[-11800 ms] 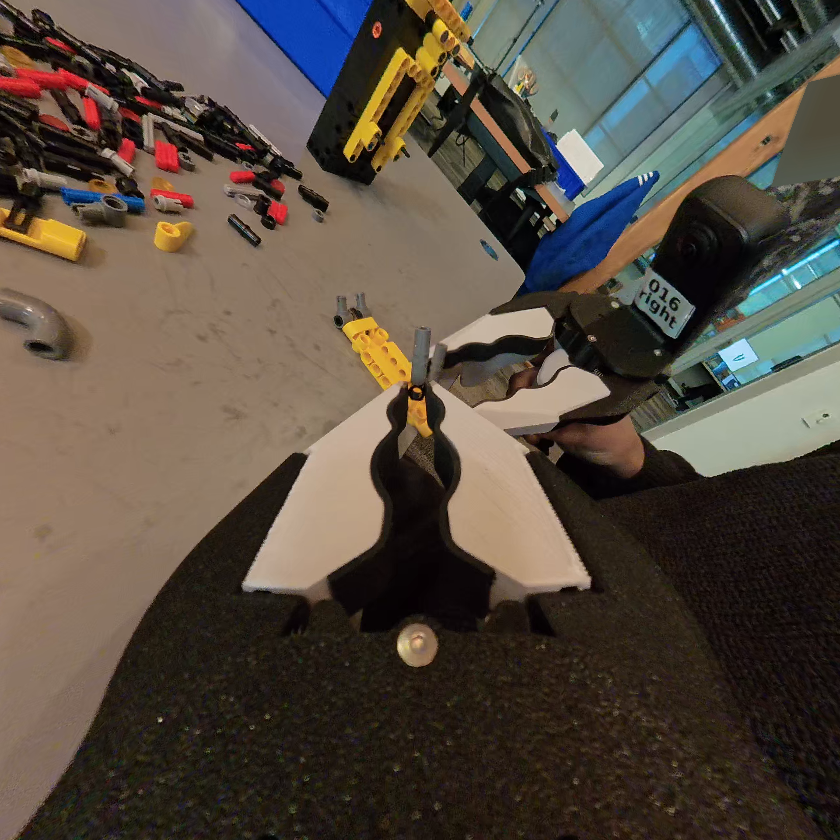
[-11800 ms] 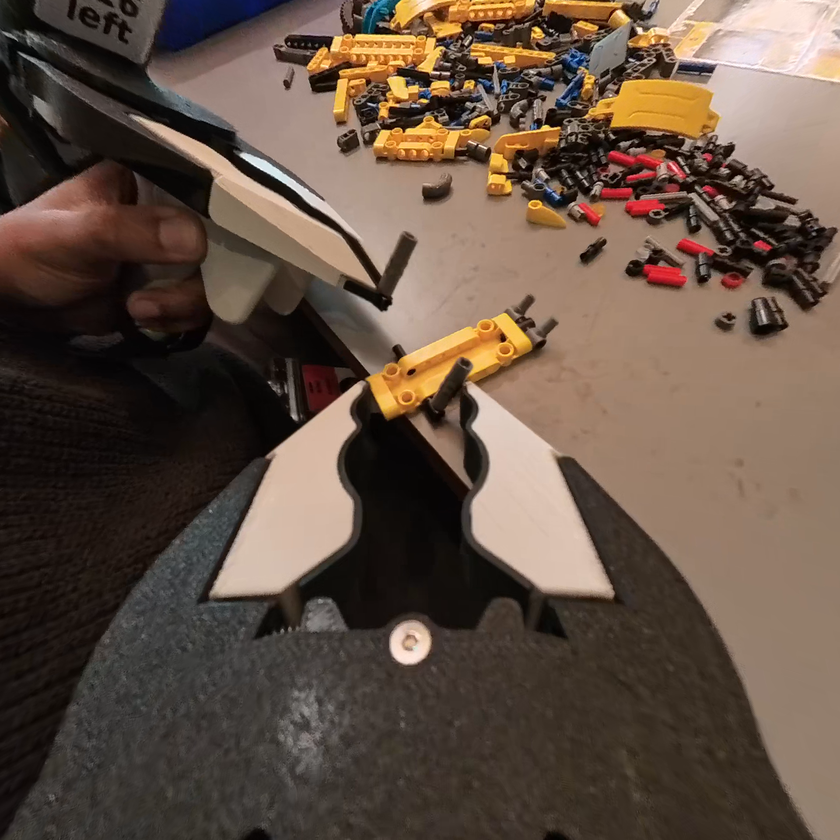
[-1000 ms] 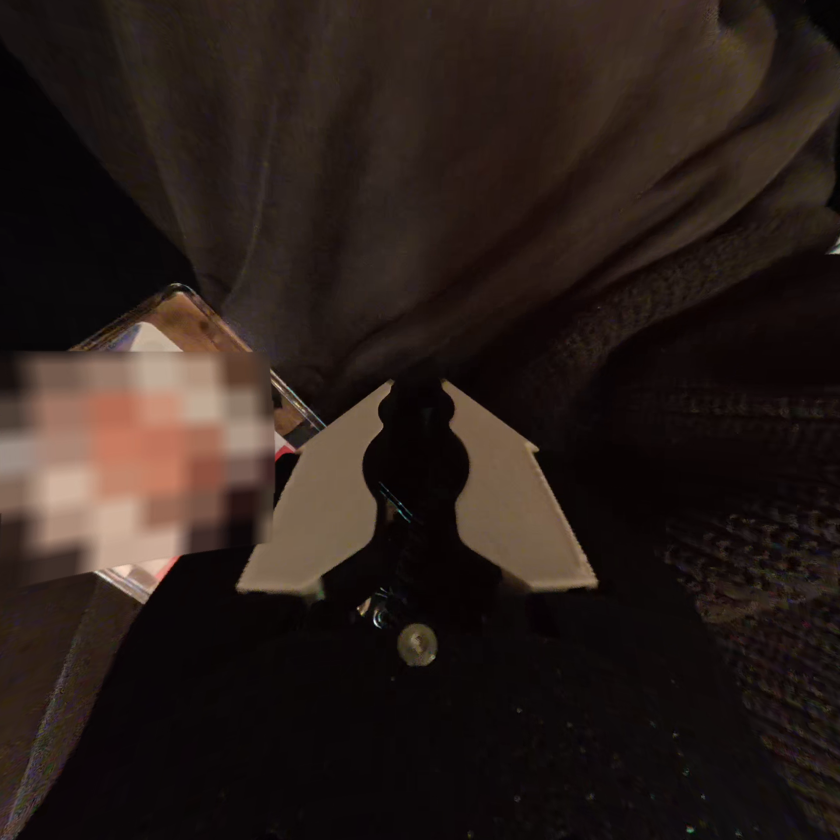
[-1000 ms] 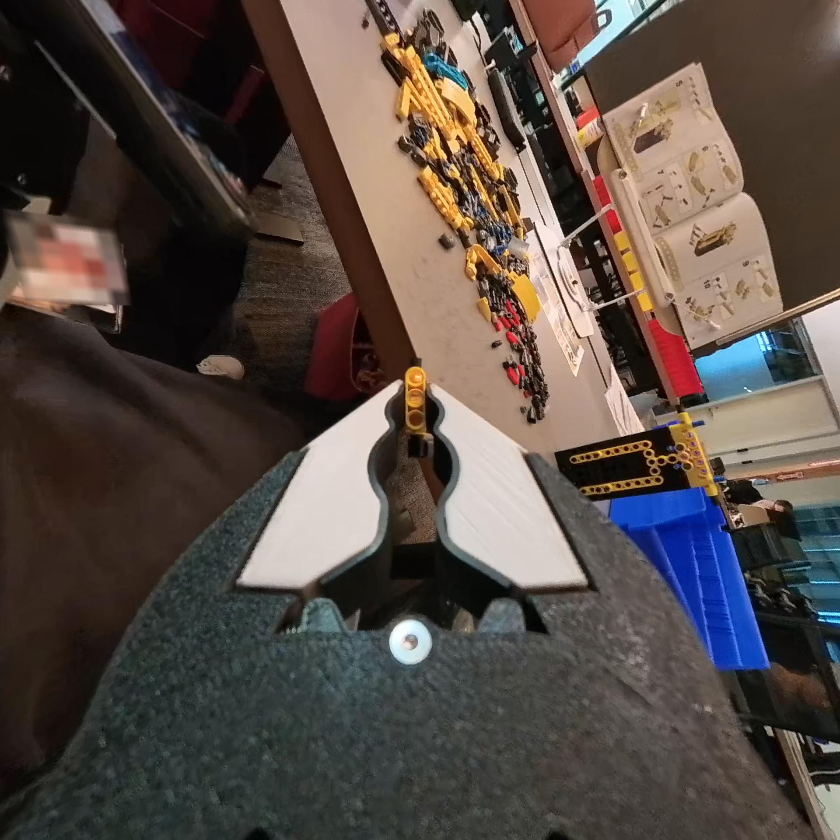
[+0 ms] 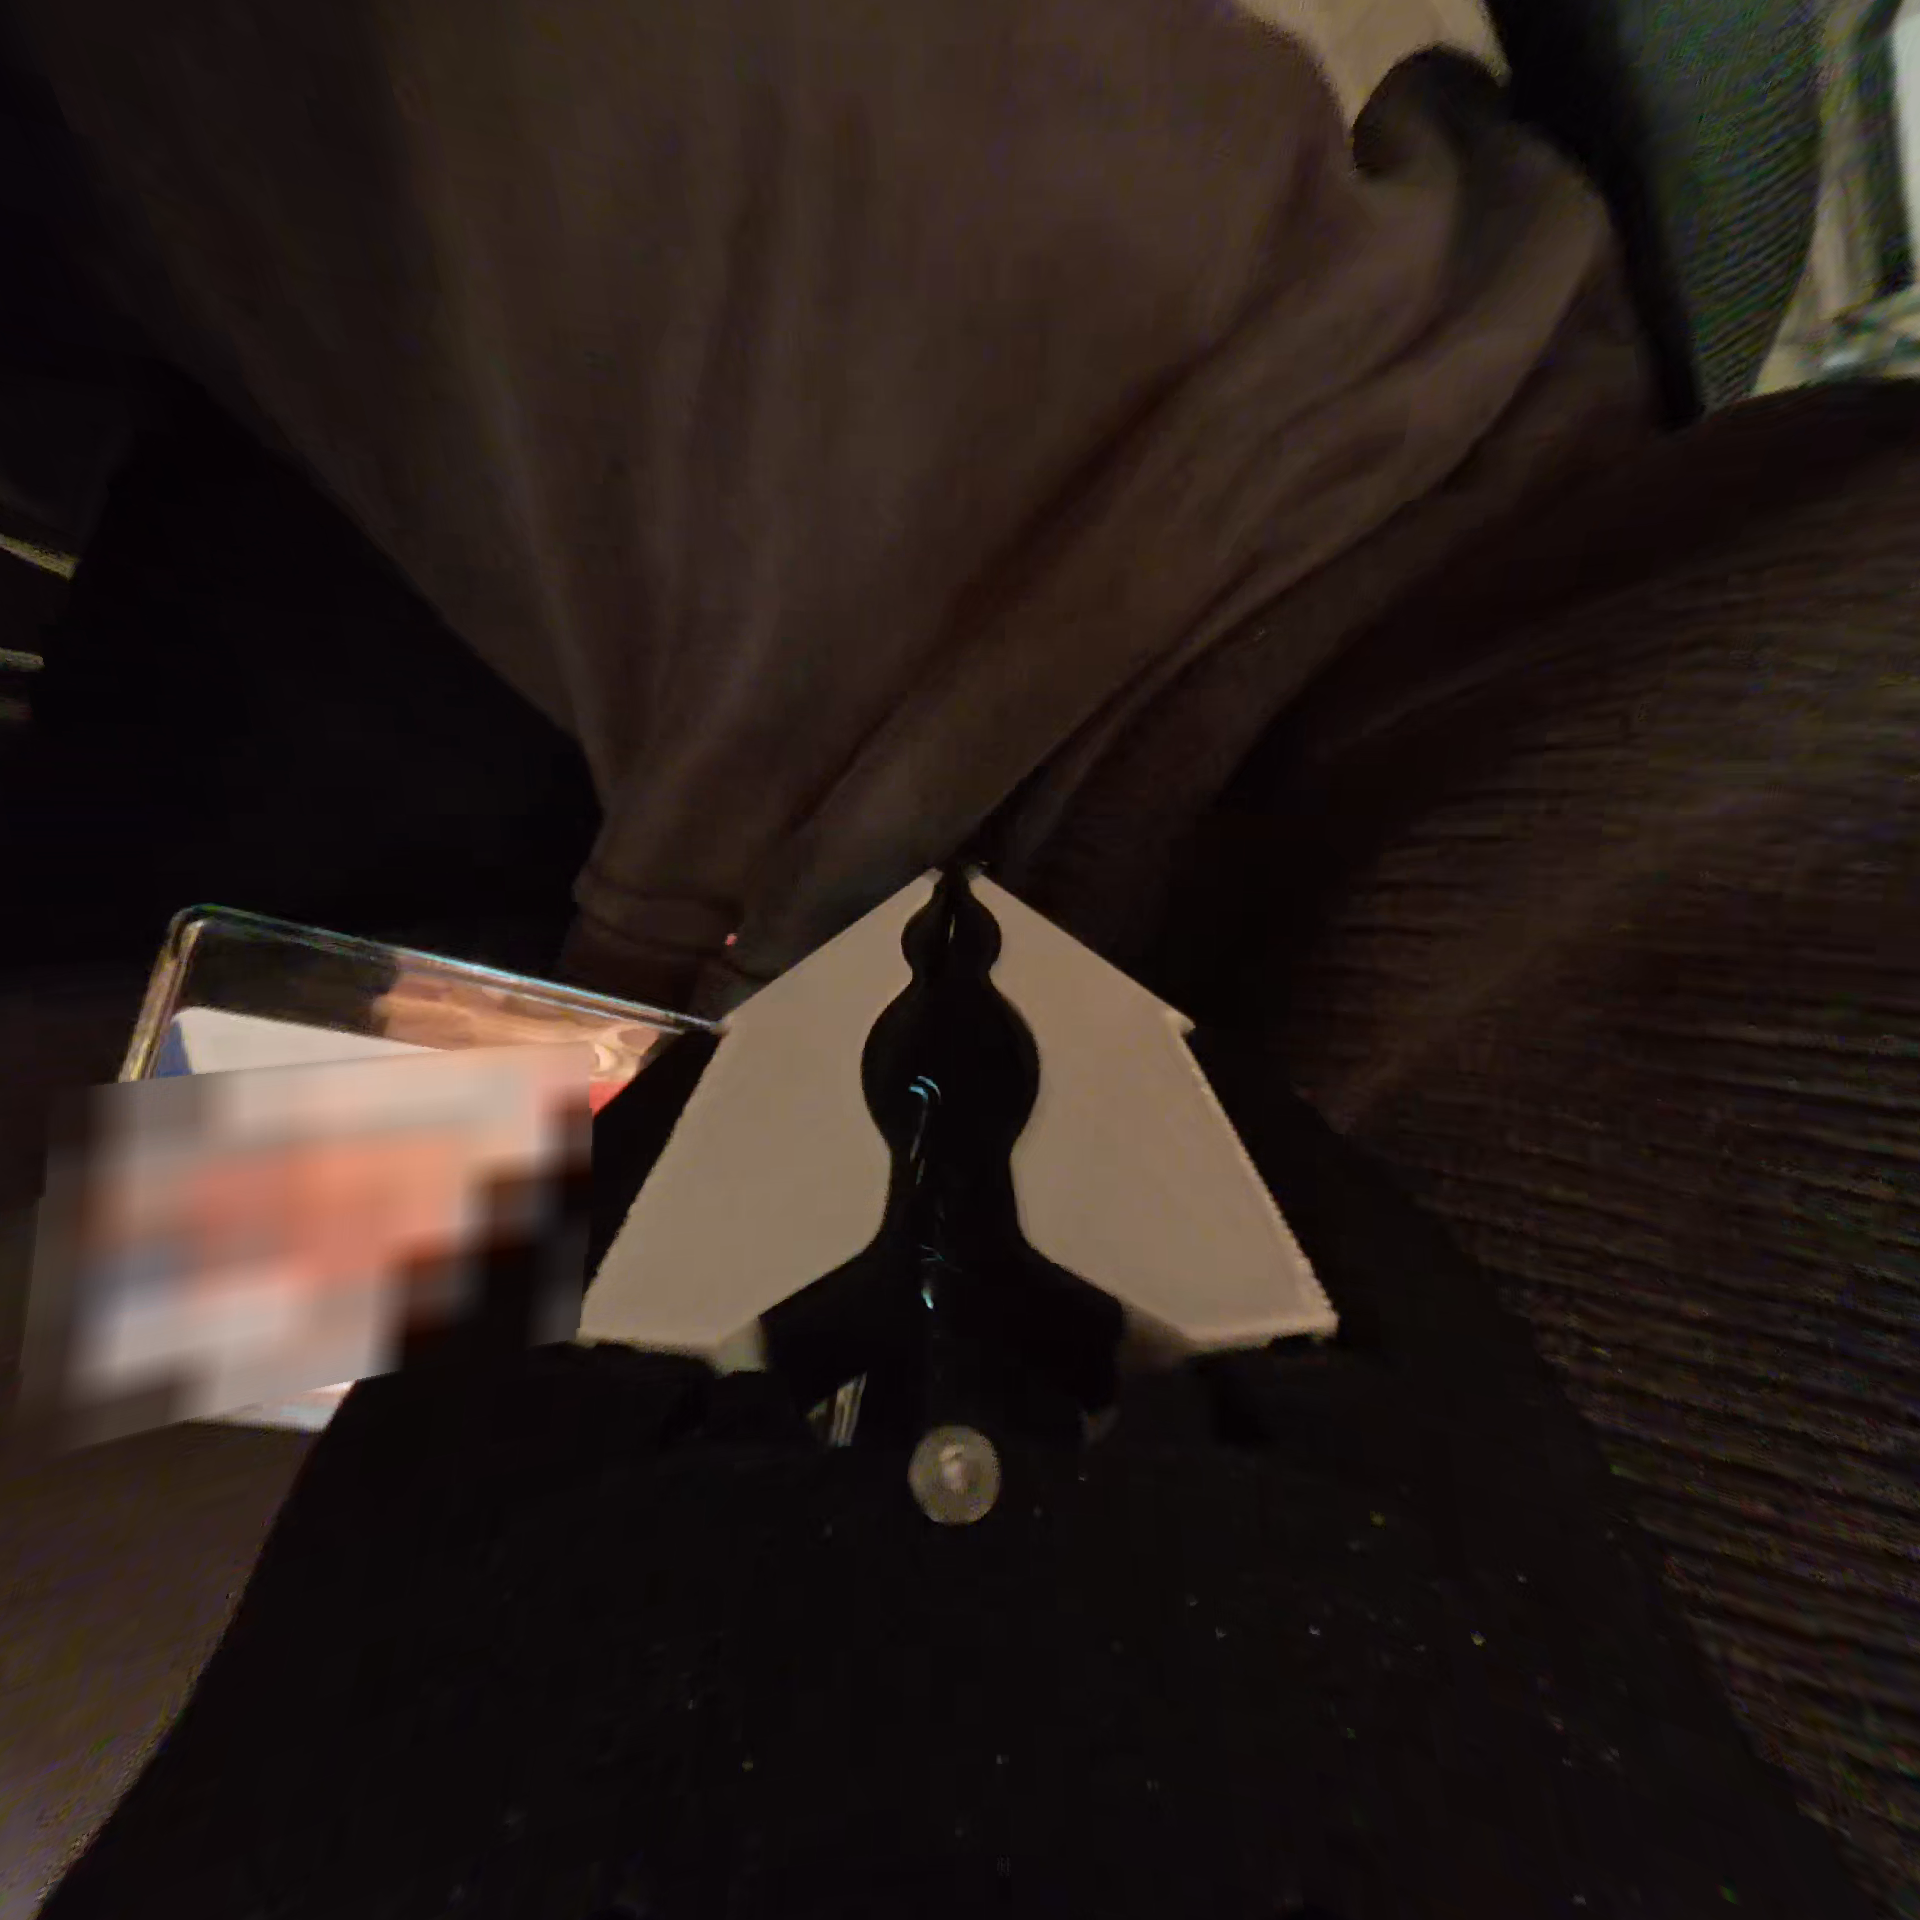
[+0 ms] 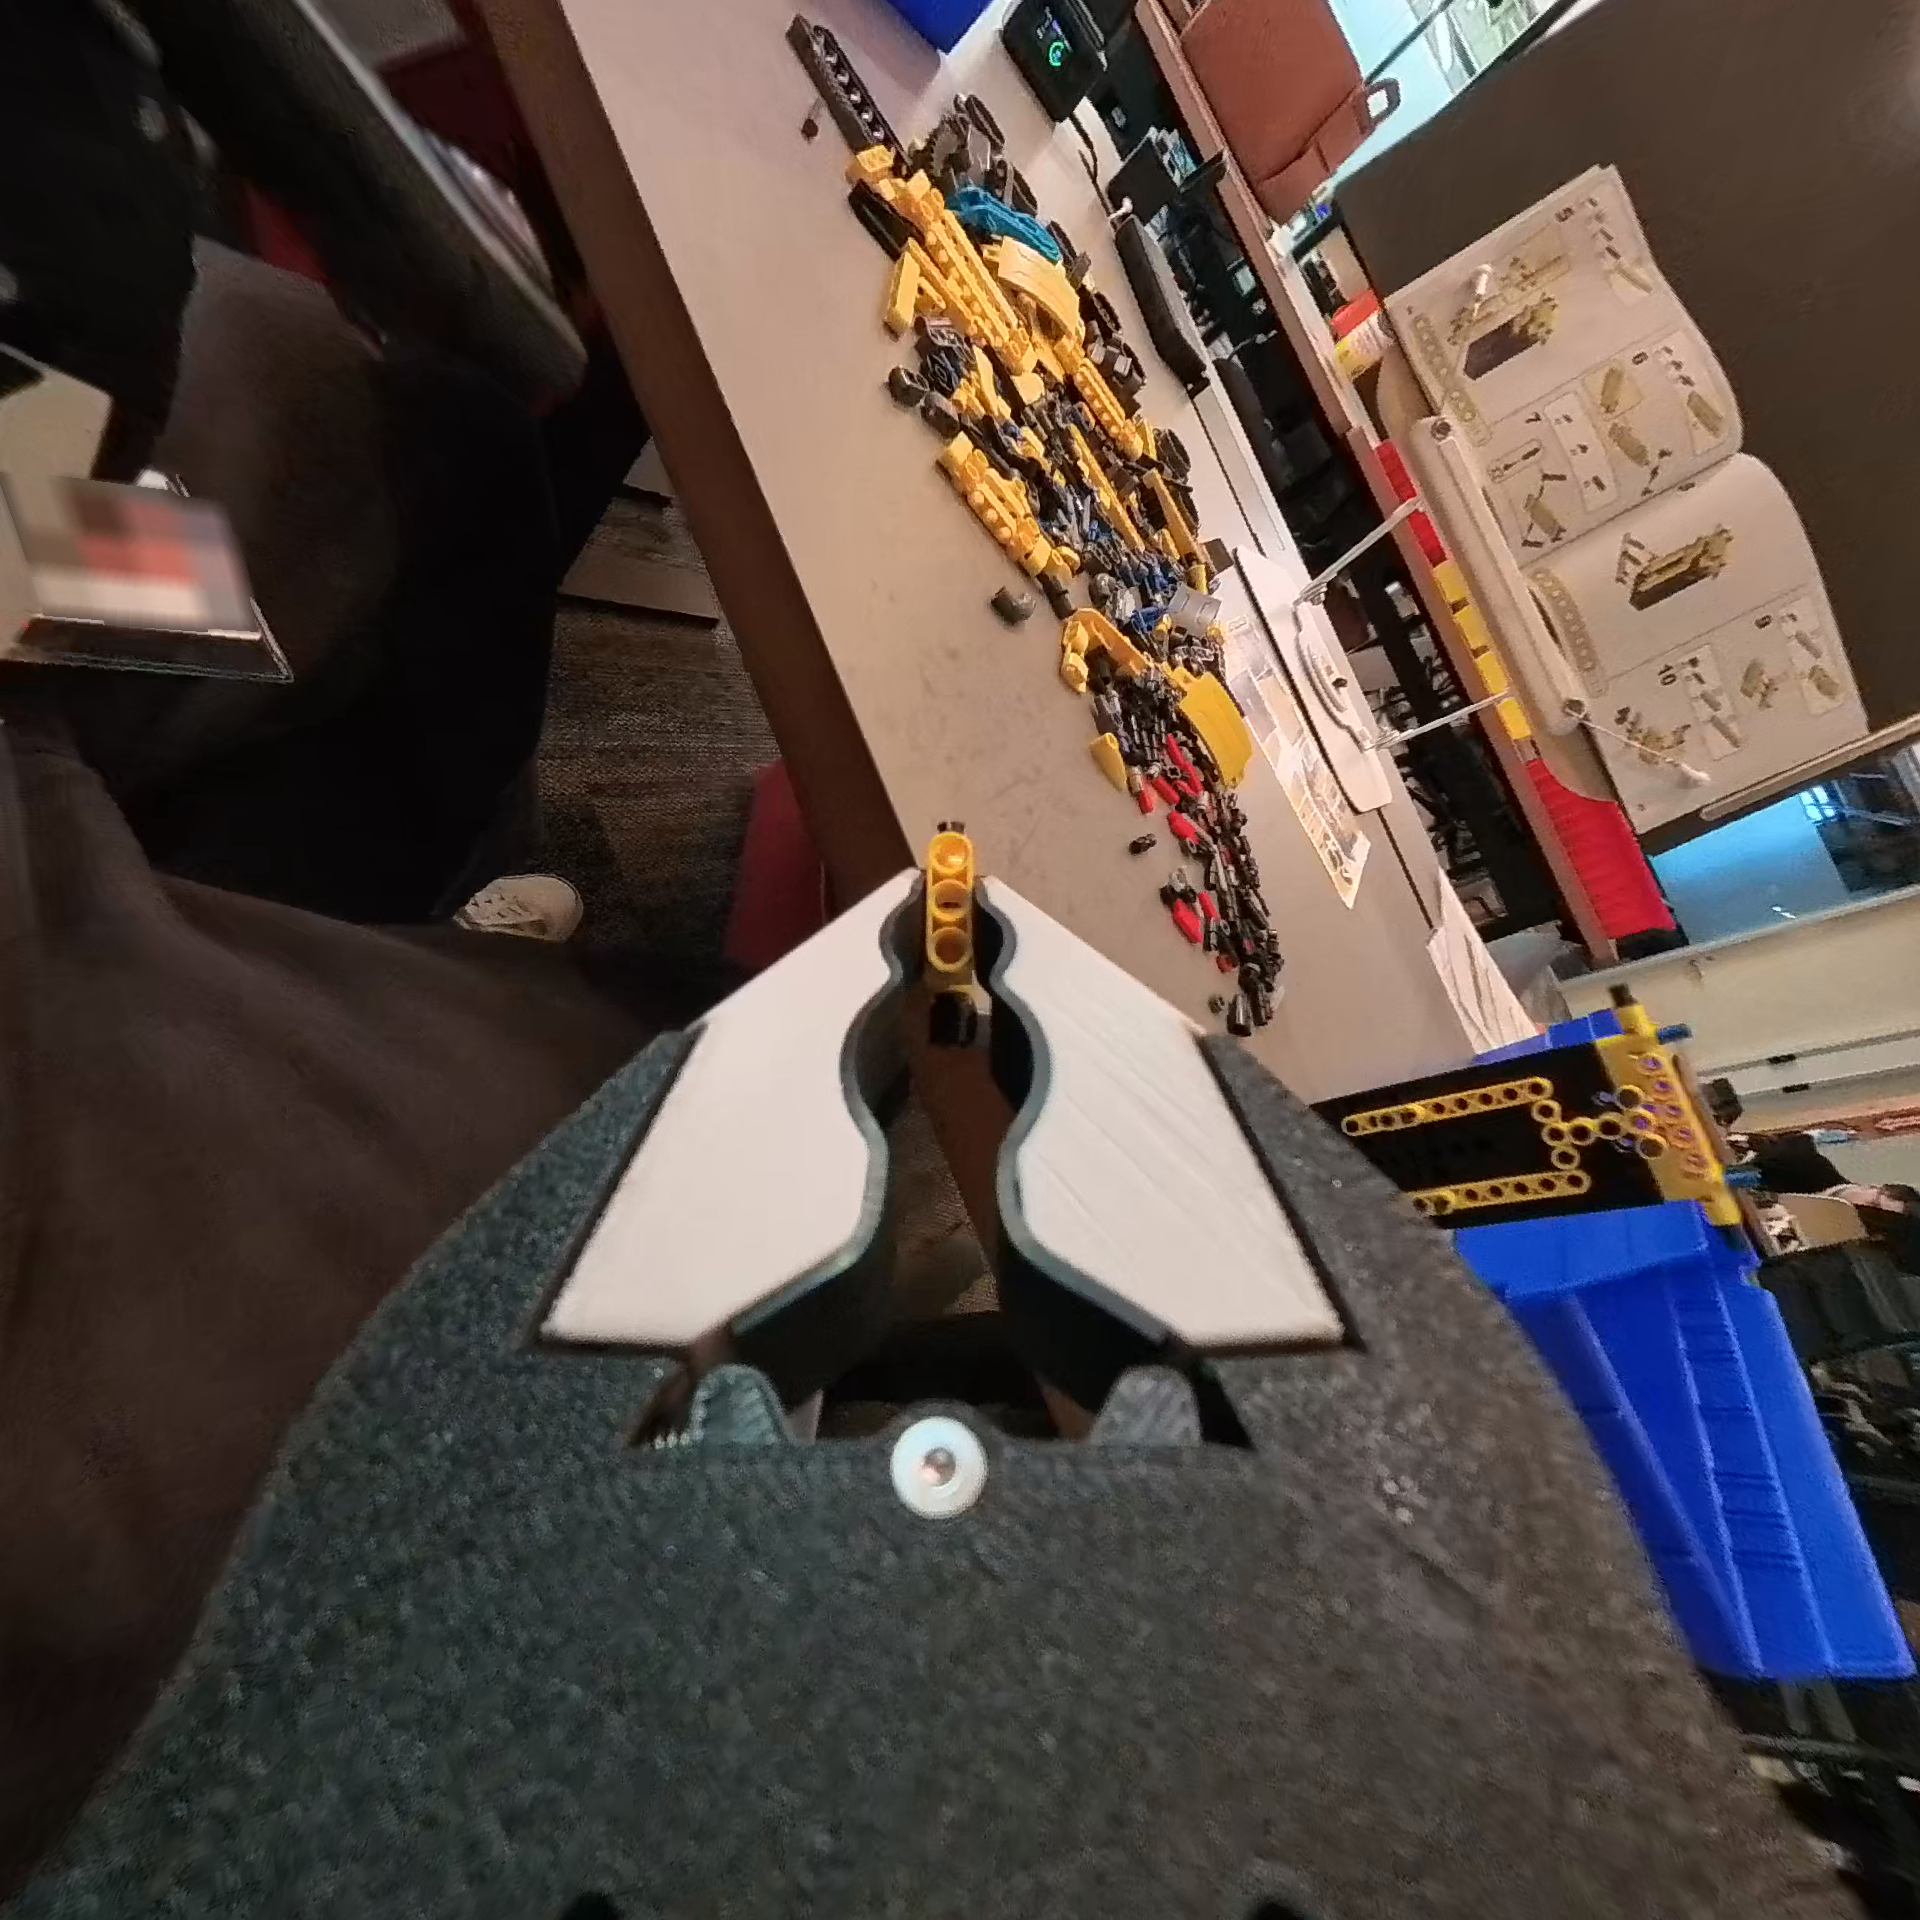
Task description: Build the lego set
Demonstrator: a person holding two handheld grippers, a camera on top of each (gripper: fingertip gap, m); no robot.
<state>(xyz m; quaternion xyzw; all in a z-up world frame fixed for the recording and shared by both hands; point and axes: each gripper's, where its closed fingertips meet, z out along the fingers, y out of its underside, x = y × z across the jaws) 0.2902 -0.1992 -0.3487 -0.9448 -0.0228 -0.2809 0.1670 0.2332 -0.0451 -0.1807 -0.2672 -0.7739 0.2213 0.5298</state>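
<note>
Right gripper (image 6: 951,883) jaws clamp a yellow beam (image 6: 948,902) (tip protruding); left gripper (image 5: 951,883) jaws closed, empty.

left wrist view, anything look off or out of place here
Yes. The left tongs are shut with nothing visible between them, nosed against brown cloth and a dark knit sleeve, with no table in sight. The right tongs grip a yellow beam beside the table edge, away from the parts pile.
</note>
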